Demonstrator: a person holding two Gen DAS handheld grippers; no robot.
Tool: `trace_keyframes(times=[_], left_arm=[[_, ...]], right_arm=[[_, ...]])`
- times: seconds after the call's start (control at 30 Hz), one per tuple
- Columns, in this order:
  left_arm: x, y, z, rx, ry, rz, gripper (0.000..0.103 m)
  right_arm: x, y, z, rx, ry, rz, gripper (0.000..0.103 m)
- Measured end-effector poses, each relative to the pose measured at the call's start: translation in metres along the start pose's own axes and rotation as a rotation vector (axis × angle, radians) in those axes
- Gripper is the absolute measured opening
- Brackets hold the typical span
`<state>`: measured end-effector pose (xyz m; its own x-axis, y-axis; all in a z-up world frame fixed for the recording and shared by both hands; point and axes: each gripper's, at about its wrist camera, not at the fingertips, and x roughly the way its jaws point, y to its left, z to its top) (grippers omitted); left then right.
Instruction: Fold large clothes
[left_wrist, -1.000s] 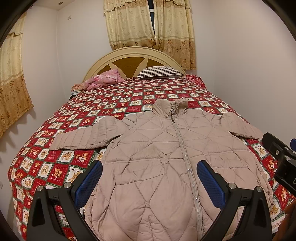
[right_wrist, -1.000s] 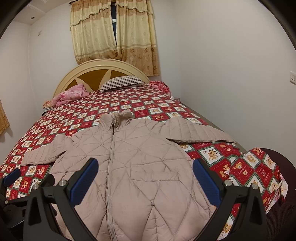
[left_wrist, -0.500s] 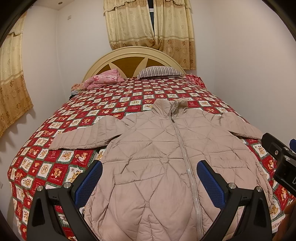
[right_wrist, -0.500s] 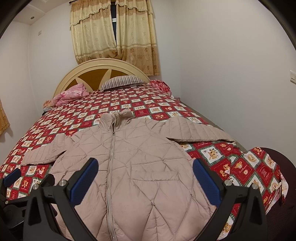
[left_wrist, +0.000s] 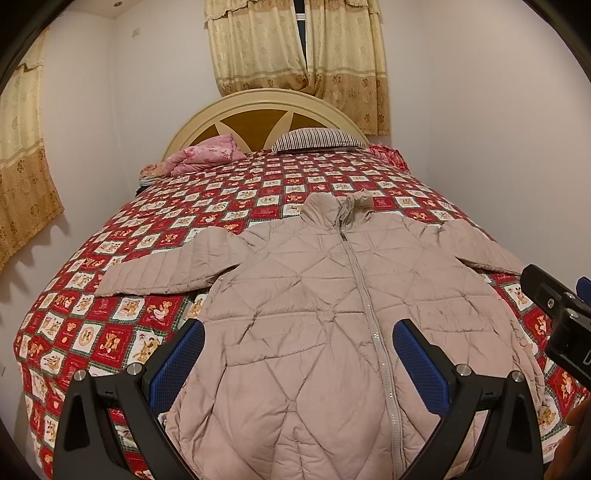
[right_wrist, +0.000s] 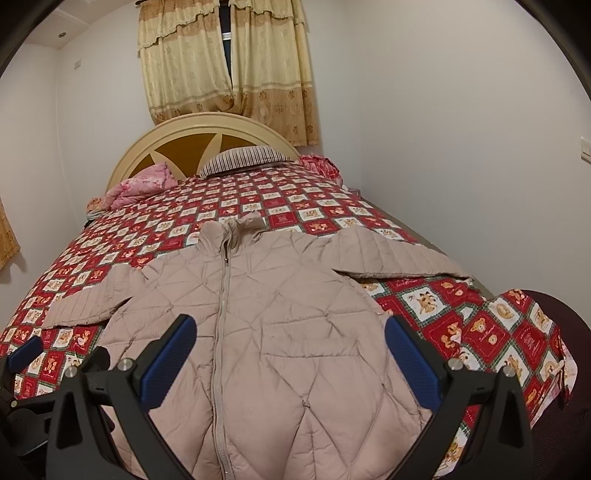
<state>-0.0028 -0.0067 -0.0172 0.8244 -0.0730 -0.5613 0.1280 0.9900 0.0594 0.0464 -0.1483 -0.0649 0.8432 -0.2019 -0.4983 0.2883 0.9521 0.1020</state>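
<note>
Bed (left_wrist: 207, 206): fills most of both views, covered by a red and white checked quilt with bear pictures; a cream arched headboard (left_wrist: 258, 118) stands at the far end.
Curtains (left_wrist: 295, 44): yellow patterned, hanging on the far wall above the headboard.
Jacket (left_wrist: 314, 314): large beige quilted puffer, lying face up and flat on the near half of the bed, collar toward the far end, hem at the near edge. The grey zip (left_wrist: 365, 302) is closed up to the standing collar. Diamond stitching crosses the body. Both sleeves are spread outward, the left one (left_wrist: 166, 266) lying on the quilt, the right one (right_wrist: 395, 254) reaching toward the right bed edge.
Striped pillow (left_wrist: 314, 138): far end, against the headboard.
Pink bedding (left_wrist: 207, 155): bundled at the far left.
Left gripper (left_wrist: 297, 354): blue pads spread wide, empty, hovering over the jacket's lower part.
Right gripper (right_wrist: 290, 350): likewise spread wide, empty, above the hem area.
</note>
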Motion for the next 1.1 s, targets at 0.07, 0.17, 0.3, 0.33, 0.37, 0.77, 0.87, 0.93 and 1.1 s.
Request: trace_keyframes(times=[0.07, 0.17, 0.3, 0.33, 0.37, 0.77, 0.87, 0.93, 1.1], left_arm=[[0.005, 0.002, 0.000, -0.002, 0.001, 0.000, 0.102], [0.022, 0.009, 0.000, -0.007, 0.002, 0.004, 0.102], [0.065, 0.030, 0.008, -0.046, 0.036, 0.020, 0.102], [0.080, 0.038, 0.011, -0.058, 0.043, 0.042, 0.102], [0.093, 0.045, 0.014, -0.067, 0.044, 0.065, 0.102], [0.229, 0.114, -0.004, -0.269, 0.150, 0.168, 0.102], [0.244, 0.125, -0.018, -0.356, 0.206, 0.155, 0.102], [0.250, 0.129, -0.026, -0.395, 0.233, 0.136, 0.102], [0.257, 0.130, -0.032, -0.419, 0.273, 0.114, 0.102]], right_arm=[[0.002, 0.001, -0.006, -0.004, 0.004, -0.007, 0.103], [0.012, -0.007, -0.010, 0.007, 0.014, -0.019, 0.103], [0.043, -0.046, -0.005, 0.097, 0.054, -0.040, 0.103], [0.053, -0.063, -0.006, 0.147, 0.061, -0.055, 0.103], [0.061, -0.079, -0.003, 0.189, 0.064, -0.058, 0.103], [0.178, -0.316, -0.027, 0.901, 0.265, 0.001, 0.074], [0.194, -0.332, -0.031, 0.959, 0.281, -0.017, 0.074], [0.207, -0.343, -0.028, 0.951, 0.281, -0.023, 0.074], [0.232, -0.358, -0.016, 0.961, 0.235, -0.115, 0.074]])
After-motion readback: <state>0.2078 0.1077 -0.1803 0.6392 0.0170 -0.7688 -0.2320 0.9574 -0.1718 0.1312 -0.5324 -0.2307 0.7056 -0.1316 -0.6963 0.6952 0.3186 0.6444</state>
